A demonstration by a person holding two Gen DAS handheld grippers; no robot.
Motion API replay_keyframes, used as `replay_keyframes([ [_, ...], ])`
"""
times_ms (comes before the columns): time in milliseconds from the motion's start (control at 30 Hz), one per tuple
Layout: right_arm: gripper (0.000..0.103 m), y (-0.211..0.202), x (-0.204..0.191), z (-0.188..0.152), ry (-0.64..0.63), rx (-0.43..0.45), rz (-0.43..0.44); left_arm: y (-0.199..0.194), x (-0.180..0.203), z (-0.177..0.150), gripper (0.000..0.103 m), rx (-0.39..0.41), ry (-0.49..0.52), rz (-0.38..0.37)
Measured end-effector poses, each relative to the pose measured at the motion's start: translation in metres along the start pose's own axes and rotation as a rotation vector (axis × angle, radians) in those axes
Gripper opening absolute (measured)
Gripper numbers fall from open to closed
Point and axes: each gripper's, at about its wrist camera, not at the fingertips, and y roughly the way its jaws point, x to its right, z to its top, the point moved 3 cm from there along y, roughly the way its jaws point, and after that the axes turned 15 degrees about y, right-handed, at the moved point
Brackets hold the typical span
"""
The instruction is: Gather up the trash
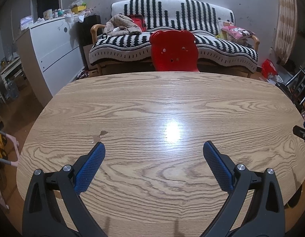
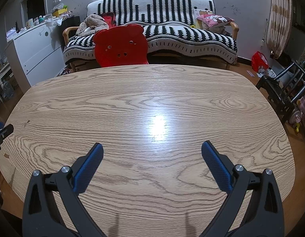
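My left gripper (image 1: 154,148) is open and empty, held above the near part of a wooden table (image 1: 152,102). My right gripper (image 2: 152,148) is open and empty above the same table (image 2: 144,98), to the right of the left one. A small pale scrap or chip mark (image 1: 99,136) lies on the table just beyond my left fingertip (image 1: 99,150); it shows faintly at the far left in the right wrist view (image 2: 27,122). No other trash shows on the table. The tip of the other gripper shows at each view's edge (image 1: 302,134) (image 2: 2,133).
A red bear-shaped chair back (image 1: 175,51) stands at the table's far edge. Behind it is a sofa (image 1: 172,29) with a black-and-white cover, clothes and cushions. A white dresser (image 1: 51,47) stands left. A black chair (image 2: 282,90) and a red bag (image 2: 260,61) are on the right.
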Motion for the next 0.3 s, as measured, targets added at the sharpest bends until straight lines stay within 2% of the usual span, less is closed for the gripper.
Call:
replay_keyframes([
  [300, 0.096, 0.0001, 0.0002, 0.0008, 0.001, 0.001, 0.002, 0.0061, -0.0051, -0.0007, 0.096, -0.032, -0.045, -0.023],
])
